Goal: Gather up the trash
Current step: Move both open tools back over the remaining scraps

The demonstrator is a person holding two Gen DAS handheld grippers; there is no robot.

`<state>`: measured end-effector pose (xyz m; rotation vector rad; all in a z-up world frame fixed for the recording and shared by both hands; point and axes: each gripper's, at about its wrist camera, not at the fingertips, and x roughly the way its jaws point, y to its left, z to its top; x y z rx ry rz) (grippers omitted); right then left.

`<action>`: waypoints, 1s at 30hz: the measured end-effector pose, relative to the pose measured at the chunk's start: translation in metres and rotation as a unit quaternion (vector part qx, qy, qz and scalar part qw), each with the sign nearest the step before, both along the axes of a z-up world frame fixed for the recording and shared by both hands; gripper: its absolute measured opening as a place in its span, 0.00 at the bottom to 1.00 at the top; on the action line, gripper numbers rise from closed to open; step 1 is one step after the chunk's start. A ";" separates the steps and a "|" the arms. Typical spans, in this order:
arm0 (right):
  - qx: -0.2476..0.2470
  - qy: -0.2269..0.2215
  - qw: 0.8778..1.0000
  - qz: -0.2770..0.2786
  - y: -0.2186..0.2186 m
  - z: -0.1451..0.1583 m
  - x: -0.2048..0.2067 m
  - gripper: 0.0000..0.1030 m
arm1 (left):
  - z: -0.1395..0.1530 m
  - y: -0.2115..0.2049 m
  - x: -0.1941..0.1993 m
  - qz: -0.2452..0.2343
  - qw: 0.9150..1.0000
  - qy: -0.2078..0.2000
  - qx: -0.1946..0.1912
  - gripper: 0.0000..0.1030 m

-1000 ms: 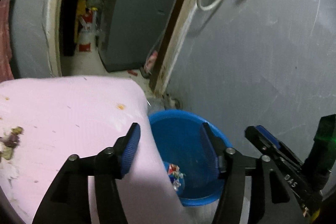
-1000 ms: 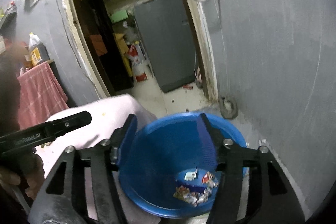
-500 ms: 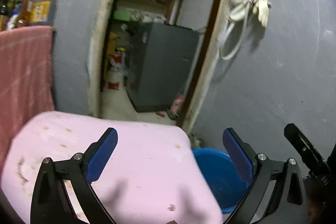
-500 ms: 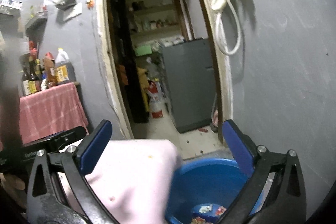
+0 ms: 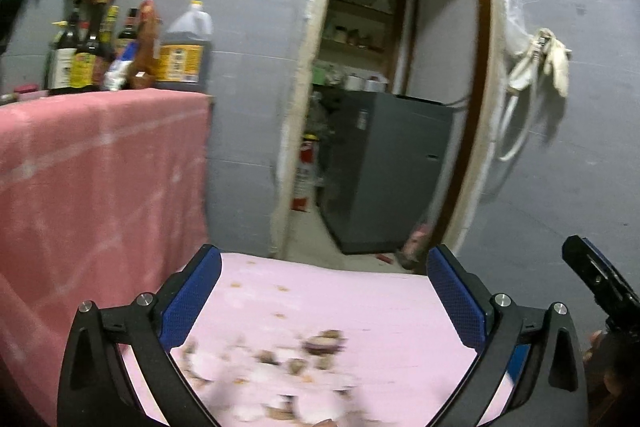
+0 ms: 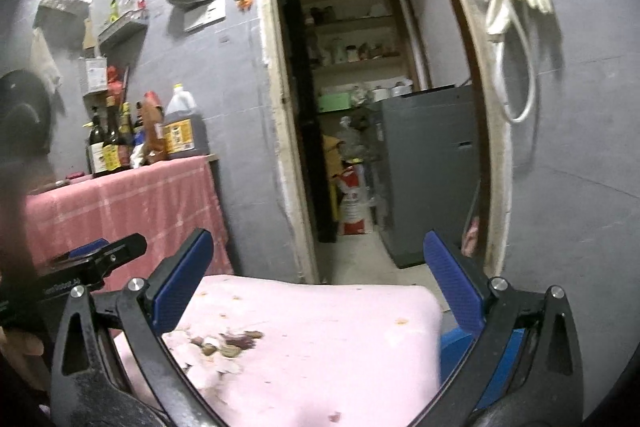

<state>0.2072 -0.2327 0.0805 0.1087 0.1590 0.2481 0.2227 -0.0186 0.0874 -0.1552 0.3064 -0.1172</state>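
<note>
Brownish shells and scraps of trash (image 5: 296,359) lie scattered on a pink-covered table (image 5: 360,299). My left gripper (image 5: 324,299) hangs above and in front of them, jaws wide open with nothing between the blue pads. My right gripper (image 6: 316,283) is likewise open and empty over the same table, the trash pile (image 6: 224,343) below its left finger. A blue bin (image 6: 454,345) peeks out past the table's right edge, mostly hidden by the right finger. Each gripper shows at the edge of the other's view: the right gripper (image 5: 600,283), the left gripper (image 6: 100,259).
A table with a red checked cloth (image 6: 132,203) carries several bottles (image 6: 120,143) at the left. An open doorway (image 6: 360,107) lies straight ahead with a grey cabinet (image 6: 428,179) and a red-and-white bag (image 6: 354,203). A hose and gloves (image 6: 516,7) hang on the right wall.
Both grippers have lifted and tilted up from over the blue bin, and their jaws have spread wide. The bin with wrappers has dropped out of view; the pink table's scraps now show.
</note>
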 end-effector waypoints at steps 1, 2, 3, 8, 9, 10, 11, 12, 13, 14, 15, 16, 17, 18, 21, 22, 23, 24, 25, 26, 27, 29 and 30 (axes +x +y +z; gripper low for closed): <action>-0.002 0.003 1.000 0.005 0.006 -0.001 0.003 1.00 | -0.002 0.007 0.000 0.010 1.000 0.002 0.002 0.98; -0.004 0.005 1.000 0.011 0.011 -0.003 0.004 1.00 | -0.004 0.014 0.000 0.015 1.000 0.004 0.003 0.98; -0.005 0.008 1.000 0.015 0.015 -0.005 0.005 1.00 | -0.007 0.020 -0.001 0.019 1.000 0.006 0.003 0.98; -0.022 0.031 0.999 0.039 0.037 -0.018 0.020 1.00 | -0.028 0.042 0.001 0.034 0.999 0.033 -0.005 0.98; -0.025 0.037 0.998 0.043 0.040 -0.021 0.023 1.00 | -0.032 0.047 0.002 0.034 0.999 0.038 -0.007 0.98; -0.029 0.046 0.997 0.049 0.044 -0.026 0.028 1.00 | -0.038 0.050 0.003 0.035 0.998 0.047 -0.008 0.98; -0.031 0.052 0.997 0.053 0.046 -0.029 0.031 1.00 | -0.043 0.052 0.004 0.034 0.998 0.053 -0.009 0.98; -0.035 0.061 0.996 0.057 0.048 -0.034 0.035 1.00 | -0.046 0.053 0.007 0.033 0.998 0.059 -0.009 0.98; -0.037 0.066 0.995 0.060 0.049 -0.038 0.036 1.00 | -0.051 0.054 0.008 0.032 0.997 0.066 -0.009 0.98; -0.041 0.077 0.994 0.064 0.051 -0.043 0.040 1.00 | -0.056 0.055 0.009 0.030 0.997 0.074 -0.009 0.98; -0.043 0.086 0.993 0.067 0.052 -0.048 0.044 1.00 | -0.062 0.056 0.011 0.028 0.996 0.083 -0.009 0.98; -0.045 0.091 0.992 0.069 0.052 -0.051 0.046 1.00 | -0.064 0.057 0.012 0.025 0.996 0.089 -0.009 0.98; -0.047 0.102 0.991 0.074 0.053 -0.056 0.050 1.00 | -0.070 0.057 0.014 0.020 0.995 0.097 -0.009 0.98; -0.047 0.108 0.990 0.076 0.053 -0.060 0.052 1.00 | -0.072 0.056 0.015 0.017 0.995 0.102 -0.009 0.98; -0.044 0.137 0.986 0.083 0.050 -0.071 0.062 0.99 | -0.082 0.052 0.023 -0.003 0.992 0.124 -0.001 0.96; -0.043 0.144 0.985 0.085 0.049 -0.074 0.064 0.98 | -0.085 0.050 0.025 -0.011 0.992 0.129 0.002 0.91; -0.044 0.153 0.983 0.086 0.049 -0.078 0.067 0.96 | -0.089 0.047 0.027 -0.020 0.990 0.136 0.008 0.85; -0.047 0.162 0.982 0.088 0.050 -0.082 0.070 0.92 | -0.092 0.045 0.030 -0.027 0.989 0.143 0.012 0.81; -0.051 0.170 0.980 0.091 0.051 -0.085 0.073 0.90 | -0.096 0.041 0.032 -0.039 0.987 0.154 0.015 0.75; -0.054 0.177 0.978 0.093 0.051 -0.087 0.075 0.86 | -0.099 0.038 0.036 -0.045 0.986 0.162 0.016 0.70; -0.057 0.183 0.977 0.096 0.052 -0.090 0.078 0.83 | -0.103 0.036 0.037 -0.053 0.984 0.169 0.015 0.68; -0.066 0.202 0.972 0.102 0.056 -0.097 0.084 0.78 | -0.108 0.030 0.043 -0.072 0.980 0.184 0.015 0.58; -0.070 0.211 0.969 0.106 0.057 -0.101 0.087 0.74 | -0.111 0.027 0.046 -0.080 0.978 0.191 0.018 0.56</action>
